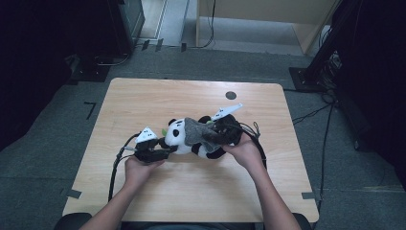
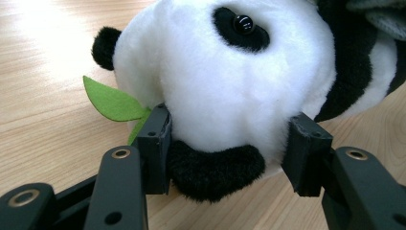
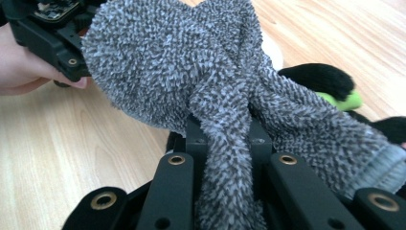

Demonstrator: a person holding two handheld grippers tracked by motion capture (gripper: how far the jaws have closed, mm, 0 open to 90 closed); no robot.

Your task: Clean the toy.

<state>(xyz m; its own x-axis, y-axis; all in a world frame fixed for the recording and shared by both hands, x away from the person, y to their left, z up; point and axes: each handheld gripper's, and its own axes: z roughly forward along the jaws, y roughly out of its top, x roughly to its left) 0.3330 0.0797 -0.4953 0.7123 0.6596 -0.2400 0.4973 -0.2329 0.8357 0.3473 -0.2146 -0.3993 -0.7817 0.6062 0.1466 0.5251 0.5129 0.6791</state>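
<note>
Cloth (image 3: 191, 72) hiding right claw (image 3: 224, 143), panda (image 2: 225, 81) cropped

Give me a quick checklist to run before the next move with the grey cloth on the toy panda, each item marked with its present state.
1. Left gripper clamps the toy panda by the head: ok.
2. Right gripper shut on the grey cloth: ok.
3. Cloth lies over the panda's body in the high view: ok.
4. Panda rests on the table, away from the edges: ok.
5. Green leaf free of the left gripper's jaws: cannot tell, it runs right beside one.
6. Cables trail clear of the panda: cannot tell.
</note>
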